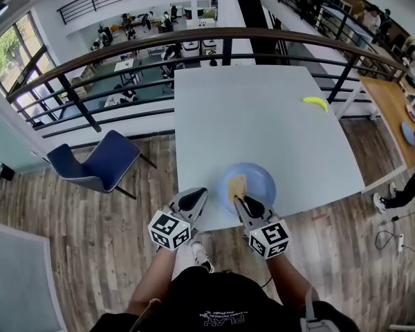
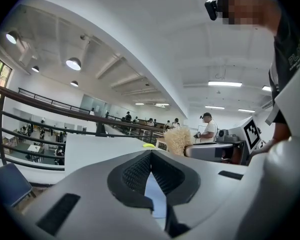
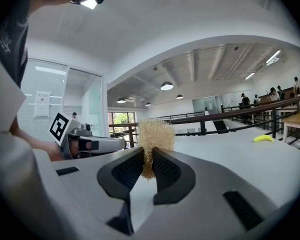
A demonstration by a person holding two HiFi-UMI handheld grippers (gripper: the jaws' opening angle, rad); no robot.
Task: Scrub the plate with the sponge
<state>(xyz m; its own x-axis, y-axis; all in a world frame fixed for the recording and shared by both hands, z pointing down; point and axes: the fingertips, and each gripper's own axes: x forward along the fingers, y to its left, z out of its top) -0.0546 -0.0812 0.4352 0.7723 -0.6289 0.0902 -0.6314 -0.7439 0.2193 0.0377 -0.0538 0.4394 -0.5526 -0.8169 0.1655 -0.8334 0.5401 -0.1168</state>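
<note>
A light blue plate (image 1: 261,178) lies on the white table (image 1: 263,116) near its front edge. My right gripper (image 1: 243,200) is shut on a tan fibrous sponge (image 1: 236,185), which rests over the plate's left part. In the right gripper view the sponge (image 3: 155,133) sticks up from between the jaws of that gripper (image 3: 149,155). My left gripper (image 1: 197,196) hovers at the table's front edge, just left of the plate and apart from it. Its jaws are shut with nothing between them (image 2: 151,155). From there the sponge (image 2: 178,140) shows to the right.
A yellow banana (image 1: 316,102) lies far back right on the table. A blue chair (image 1: 100,161) stands on the wooden floor to the left. A dark railing (image 1: 194,39) runs behind the table. A wooden table (image 1: 394,109) stands at the right.
</note>
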